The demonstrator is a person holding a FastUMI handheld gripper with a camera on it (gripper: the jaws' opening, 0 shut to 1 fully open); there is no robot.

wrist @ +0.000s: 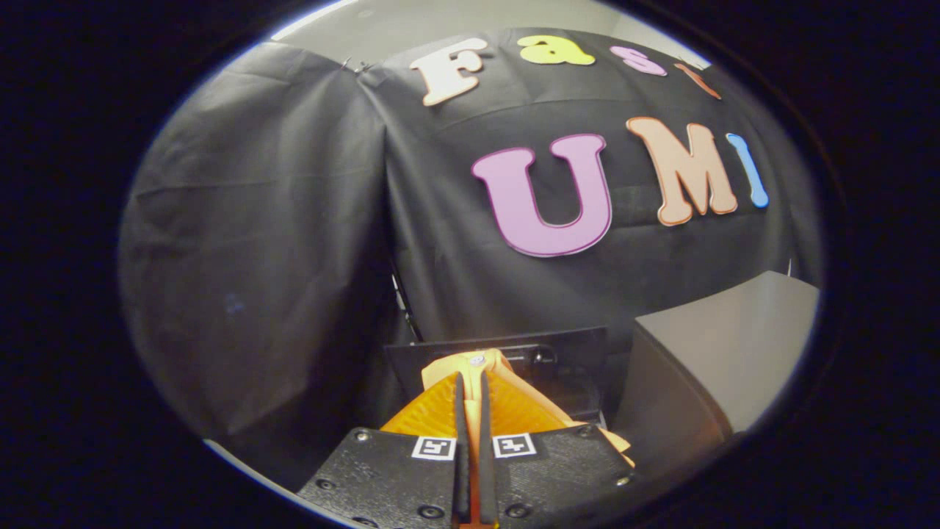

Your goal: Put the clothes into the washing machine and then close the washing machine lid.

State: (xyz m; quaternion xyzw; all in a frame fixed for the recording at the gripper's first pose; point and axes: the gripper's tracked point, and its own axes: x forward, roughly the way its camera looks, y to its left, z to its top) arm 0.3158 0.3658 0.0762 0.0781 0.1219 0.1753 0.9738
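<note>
My gripper [472, 380] is shut on an orange garment [514, 408]. The cloth is pinched in the narrow slit between the two black fingers [460, 433] and spreads out to both sides of them. A small silver snap [477, 360] sits on its top fold, just past the fingertips. Right behind the cloth stands a black flat panel [565, 345], upright; I cannot tell whether it is the washing machine's lid. To the right of the fingers is a grey box-like body [727, 353] with a flat top. The machine's opening is hidden.
The booth's black cloth wall [257, 257] hangs close behind the panel and curves round to the left. A thin dark rod [402, 305] runs down along the wall's fold toward the panel's left corner.
</note>
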